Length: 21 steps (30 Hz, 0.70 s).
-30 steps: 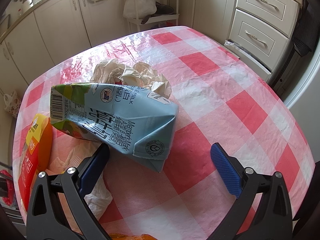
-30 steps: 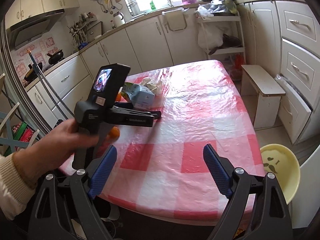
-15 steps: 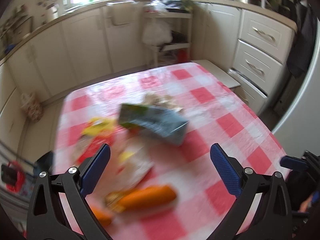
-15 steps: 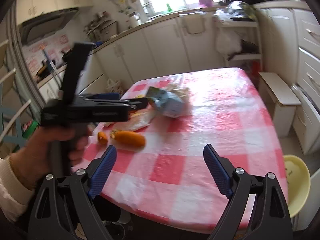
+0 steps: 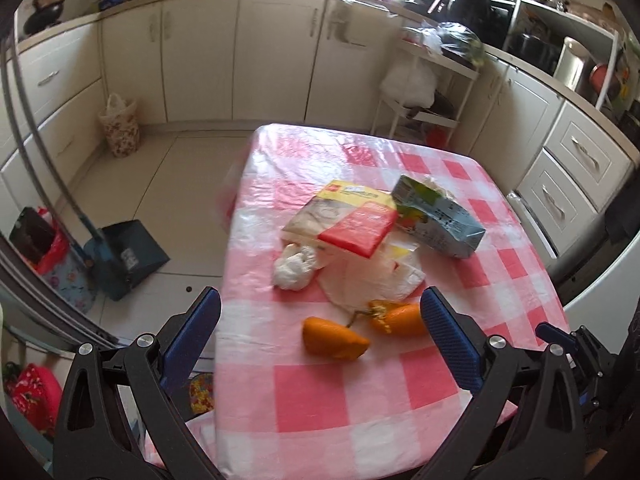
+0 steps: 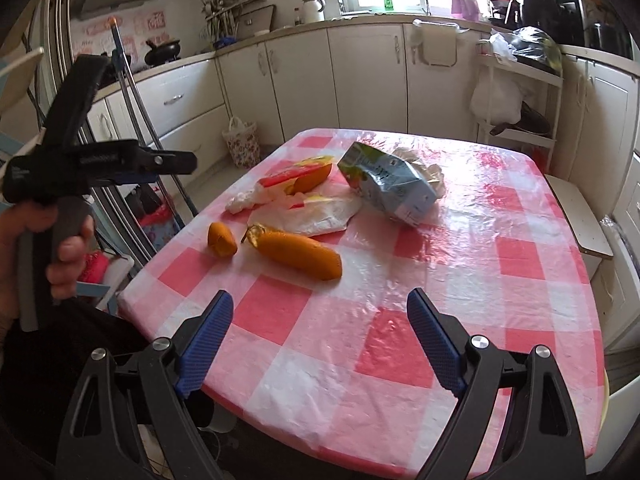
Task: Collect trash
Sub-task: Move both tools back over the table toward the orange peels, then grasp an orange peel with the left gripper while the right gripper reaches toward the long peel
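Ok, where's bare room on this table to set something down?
Free: the near checked cloth between the orange peels and the front edge, and the right side beyond the milk carton. Crowded: the far left, with wrappers, the red packet and carton bunched together.

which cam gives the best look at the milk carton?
Right wrist. The milk carton lies unobstructed there, with its printed side and folded end in plain view. In the left wrist view the milk carton sits farther off, and the red and yellow packet overlaps its near end.
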Each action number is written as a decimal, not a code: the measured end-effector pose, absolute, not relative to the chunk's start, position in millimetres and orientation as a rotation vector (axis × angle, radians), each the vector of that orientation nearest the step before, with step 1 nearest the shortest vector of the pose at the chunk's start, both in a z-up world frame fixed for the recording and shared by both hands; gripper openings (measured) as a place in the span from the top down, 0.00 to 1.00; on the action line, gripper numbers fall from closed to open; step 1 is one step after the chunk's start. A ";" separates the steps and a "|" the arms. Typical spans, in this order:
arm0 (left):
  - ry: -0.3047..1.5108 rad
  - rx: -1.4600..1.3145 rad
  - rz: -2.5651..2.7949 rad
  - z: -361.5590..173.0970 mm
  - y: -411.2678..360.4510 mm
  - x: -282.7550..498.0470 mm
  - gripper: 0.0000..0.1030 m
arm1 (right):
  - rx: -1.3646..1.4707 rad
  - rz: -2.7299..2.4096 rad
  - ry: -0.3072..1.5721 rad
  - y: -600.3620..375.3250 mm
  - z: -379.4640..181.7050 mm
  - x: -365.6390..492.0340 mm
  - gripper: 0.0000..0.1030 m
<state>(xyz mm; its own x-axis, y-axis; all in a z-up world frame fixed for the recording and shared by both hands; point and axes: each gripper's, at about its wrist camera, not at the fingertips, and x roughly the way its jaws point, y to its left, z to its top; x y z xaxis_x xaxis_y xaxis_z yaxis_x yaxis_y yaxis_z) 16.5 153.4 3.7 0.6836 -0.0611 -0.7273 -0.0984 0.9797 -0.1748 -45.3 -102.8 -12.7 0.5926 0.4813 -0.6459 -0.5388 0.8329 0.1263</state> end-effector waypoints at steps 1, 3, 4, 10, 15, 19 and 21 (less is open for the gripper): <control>0.823 -0.215 0.021 2.8 157.8 15.3 0.06 | -0.091 0.594 0.724 -99.7 -13.1 -44.9 0.17; 0.830 -0.229 0.026 1.4 168.1 10.5 0.06 | -0.105 0.595 0.725 -93.6 -14.5 -44.6 0.17; 0.832 -0.236 0.028 0.8 171.7 8.5 0.06 | -0.111 0.597 0.728 -91.0 -15.5 -44.0 0.17; 0.865 -0.320 0.000 -7.1 186.9 6.2 0.06 | -0.129 0.607 0.733 -82.8 -16.5 -37.3 0.17; 0.899 -0.261 -0.034 -15.0 166.2 13.6 0.06 | -0.148 0.622 0.746 -74.7 -18.1 -27.0 0.17; 0.938 -0.223 -0.058 -24.2 151.8 21.1 0.06 | -0.203 0.657 0.740 -61.1 -17.8 -16.1 0.17; 0.952 -0.197 -0.059 -27.8 146.0 24.9 0.06 | -0.235 0.675 0.742 -51.9 -21.2 -7.3 0.17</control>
